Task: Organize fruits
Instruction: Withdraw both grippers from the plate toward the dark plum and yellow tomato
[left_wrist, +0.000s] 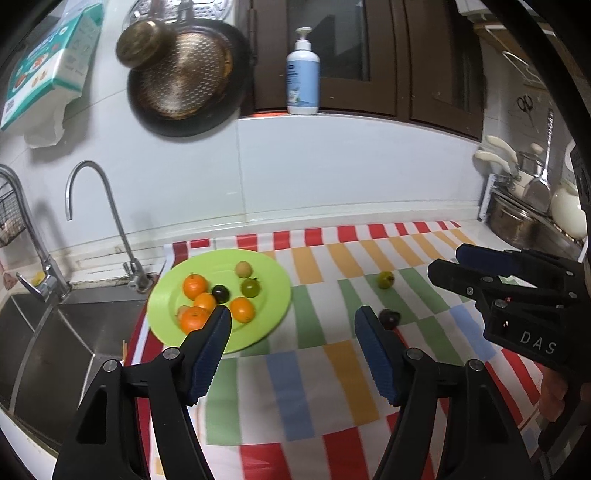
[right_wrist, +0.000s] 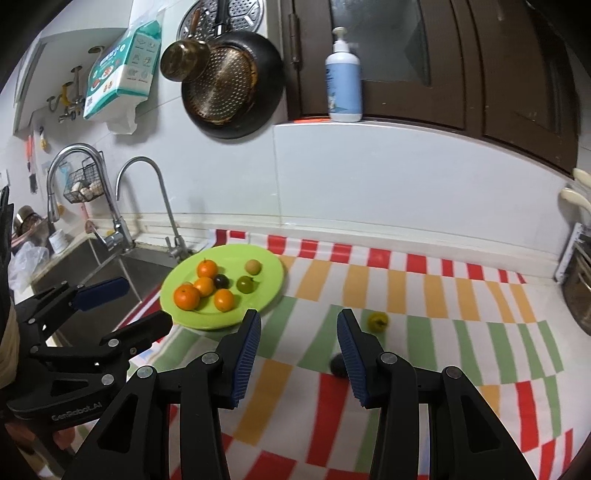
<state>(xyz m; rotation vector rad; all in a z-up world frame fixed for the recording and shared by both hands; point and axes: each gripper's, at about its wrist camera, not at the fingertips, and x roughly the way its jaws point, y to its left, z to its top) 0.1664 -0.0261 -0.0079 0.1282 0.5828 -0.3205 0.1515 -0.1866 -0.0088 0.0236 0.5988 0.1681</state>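
Observation:
A green plate (left_wrist: 273, 291) (right_wrist: 269, 288) on the striped cloth holds several oranges (left_wrist: 195, 286) (right_wrist: 187, 297), a dark fruit (left_wrist: 221, 293), a green fruit (left_wrist: 250, 287) and a tan fruit (left_wrist: 243, 269). A yellow-green fruit (left_wrist: 385, 279) (right_wrist: 378, 321) and a dark fruit (left_wrist: 390, 318) (right_wrist: 338, 366) lie on the cloth right of the plate. My left gripper (left_wrist: 293, 319) is open and empty, above the cloth by the plate. My right gripper (right_wrist: 298, 323) is open and empty, its right finger hiding part of the dark fruit.
A steel sink (left_wrist: 55, 343) with two taps (left_wrist: 92, 206) lies left of the cloth. Pots (left_wrist: 524, 218) stand at the right. A pan (left_wrist: 188, 77) hangs on the wall; a pump bottle (left_wrist: 303, 74) stands on the ledge.

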